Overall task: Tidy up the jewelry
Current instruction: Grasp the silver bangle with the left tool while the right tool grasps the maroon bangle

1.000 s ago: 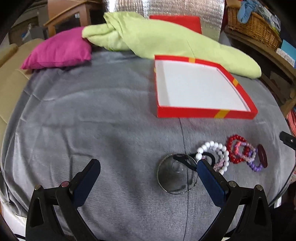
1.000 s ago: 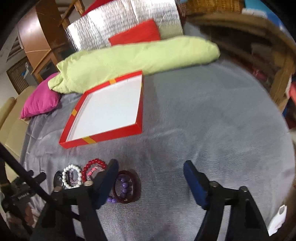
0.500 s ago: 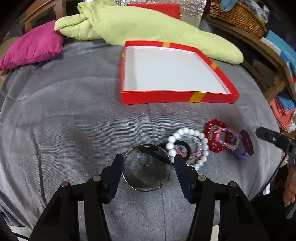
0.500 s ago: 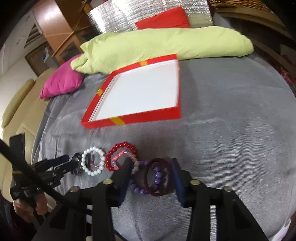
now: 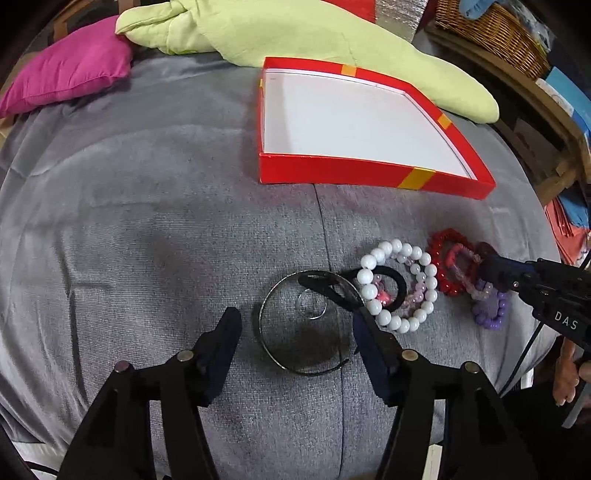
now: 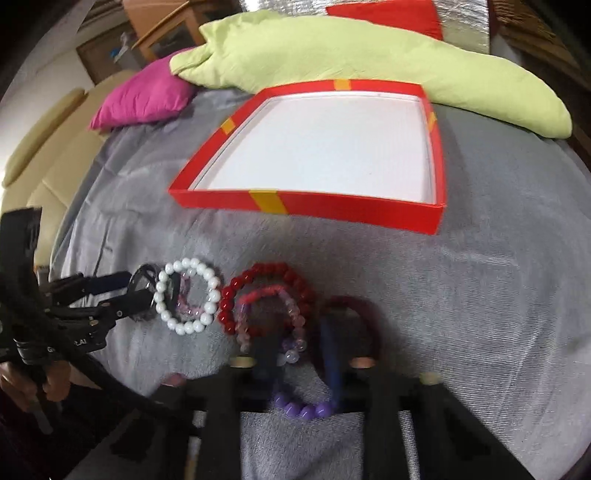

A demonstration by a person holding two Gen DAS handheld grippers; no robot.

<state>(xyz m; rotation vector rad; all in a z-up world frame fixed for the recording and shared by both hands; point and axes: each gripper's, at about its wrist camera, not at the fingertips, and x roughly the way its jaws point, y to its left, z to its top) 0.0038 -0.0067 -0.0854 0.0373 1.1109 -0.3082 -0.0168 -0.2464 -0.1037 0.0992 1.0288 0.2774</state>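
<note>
Right wrist view is motion-blurred near my right gripper [image 6: 301, 354]: can't tell whether the jaws actually pinch the dark red bangle [image 6: 351, 306] or just straddle its rim. The purple bead bracelet [image 6: 304, 408] is half hidden behind the fingers. In the left view the right gripper covers most of that bangle and part of the red bead bracelet [image 5: 448, 260]. A hair tie [image 5: 334, 286] runs under the white bead bracelet [image 5: 400, 284]. The small ring [image 5: 312, 304] inside the metal bangle [image 5: 295, 332] is too small to make out. The basket [image 5: 491, 33] is cut off at the top edge.
</note>
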